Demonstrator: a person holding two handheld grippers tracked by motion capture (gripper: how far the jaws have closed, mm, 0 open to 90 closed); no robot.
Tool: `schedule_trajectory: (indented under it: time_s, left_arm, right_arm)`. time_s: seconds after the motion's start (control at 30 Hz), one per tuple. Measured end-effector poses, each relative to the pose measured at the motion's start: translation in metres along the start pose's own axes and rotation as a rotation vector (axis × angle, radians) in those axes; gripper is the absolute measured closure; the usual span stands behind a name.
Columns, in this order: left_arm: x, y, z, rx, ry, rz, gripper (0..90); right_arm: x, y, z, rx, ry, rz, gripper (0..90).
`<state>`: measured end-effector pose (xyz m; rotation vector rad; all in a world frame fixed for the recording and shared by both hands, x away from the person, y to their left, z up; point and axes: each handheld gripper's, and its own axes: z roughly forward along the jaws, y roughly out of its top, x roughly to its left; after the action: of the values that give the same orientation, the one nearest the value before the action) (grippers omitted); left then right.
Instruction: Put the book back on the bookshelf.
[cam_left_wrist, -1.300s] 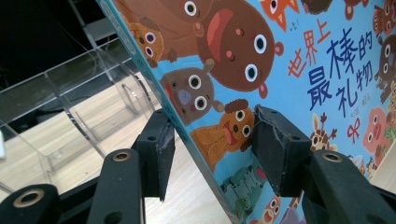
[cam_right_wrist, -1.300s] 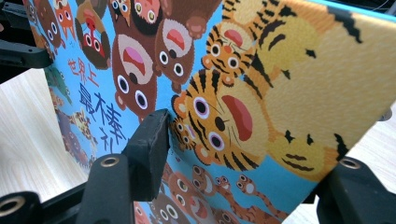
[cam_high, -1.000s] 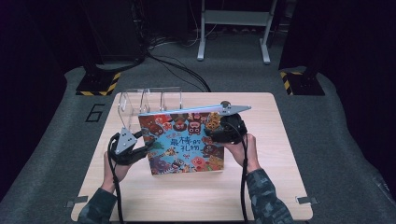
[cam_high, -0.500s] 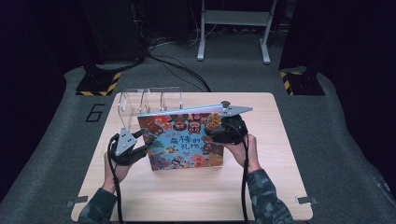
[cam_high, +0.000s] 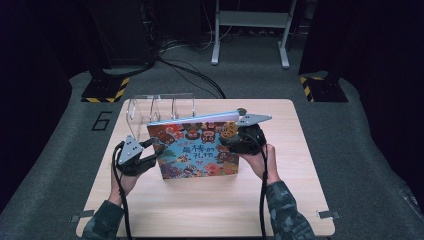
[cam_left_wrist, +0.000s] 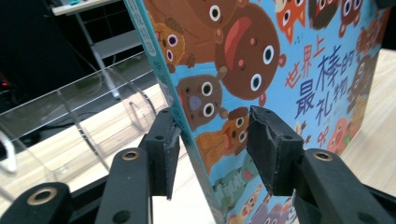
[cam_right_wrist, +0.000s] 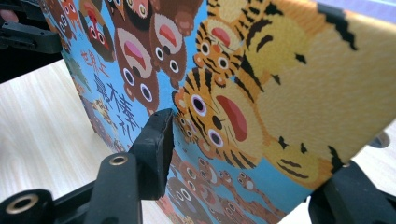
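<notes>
The book's top edge runs out of the right gripper view; its back cover is hidden.

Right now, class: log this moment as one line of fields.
scene: colourful animal picture book upright on wooden table | left gripper: closing on spine edge | right gripper: closing on opposite edge | behind: clear acrylic rack

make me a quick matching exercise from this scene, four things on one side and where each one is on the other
Things:
1. picture book
2. clear plastic rack
3. left gripper
4. right gripper

Places:
A. at the book's spine edge
B. behind the book, at the table's far side
C. standing upright mid-table
D. at the book's open edge, by the tiger

Pairs: 1-C, 2-B, 3-A, 4-D
</notes>
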<state>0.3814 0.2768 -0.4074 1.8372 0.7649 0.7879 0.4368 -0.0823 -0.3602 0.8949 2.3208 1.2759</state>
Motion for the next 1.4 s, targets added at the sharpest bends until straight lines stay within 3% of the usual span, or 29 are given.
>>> schedule_trajectory:
  time_s: [0.17,0.27,0.33,0.63,0.73,0.83,0.97,1.07,1.13,1.33,1.4]
  left_arm:
    - [-0.002,-0.003,-0.002,-0.021,0.016,-0.002,57.5]
    - [0.002,-0.003,-0.005,-0.036,-0.054,-0.037,56.1]
    - [0.005,0.001,-0.006,-0.042,-0.099,-0.040,53.6]
    - [0.013,0.012,-0.002,-0.031,-0.170,-0.086,49.0]
    - [0.012,0.012,-0.002,-0.022,-0.145,-0.066,49.7]
    - [0.009,0.013,-0.003,-0.010,-0.101,-0.050,57.4]
    - [0.006,0.010,-0.006,-0.026,-0.097,-0.036,58.9]
    - [0.010,0.008,-0.006,-0.045,-0.140,-0.061,59.6]
    - [0.016,0.007,-0.005,-0.067,-0.197,-0.108,56.2]
    - [0.019,0.014,-0.002,-0.089,-0.258,-0.124,47.7]
    - [0.022,0.017,-0.001,-0.106,-0.272,-0.132,48.3]
  right_arm:
    - [0.002,0.000,0.000,-0.008,-0.004,-0.010,46.3]
    - [0.000,-0.002,-0.001,-0.012,0.015,-0.022,46.4]
    - [-0.001,-0.004,-0.002,-0.011,0.027,-0.027,46.6]
    - [0.000,-0.007,-0.004,0.012,0.022,-0.036,48.3]
    - [-0.001,-0.007,-0.003,0.016,0.026,-0.041,48.3]
    - [-0.001,-0.006,-0.003,0.016,0.022,-0.031,48.0]
    - [-0.002,-0.006,-0.003,0.021,0.027,-0.029,47.5]
    - [-0.003,-0.006,-0.004,0.027,0.042,-0.039,47.7]
    - [-0.003,-0.007,-0.004,0.019,0.045,-0.052,48.2]
    - [-0.004,-0.006,-0.004,0.020,0.049,-0.050,47.3]
    - [-0.003,-0.006,-0.004,0.031,0.057,-0.041,41.8]
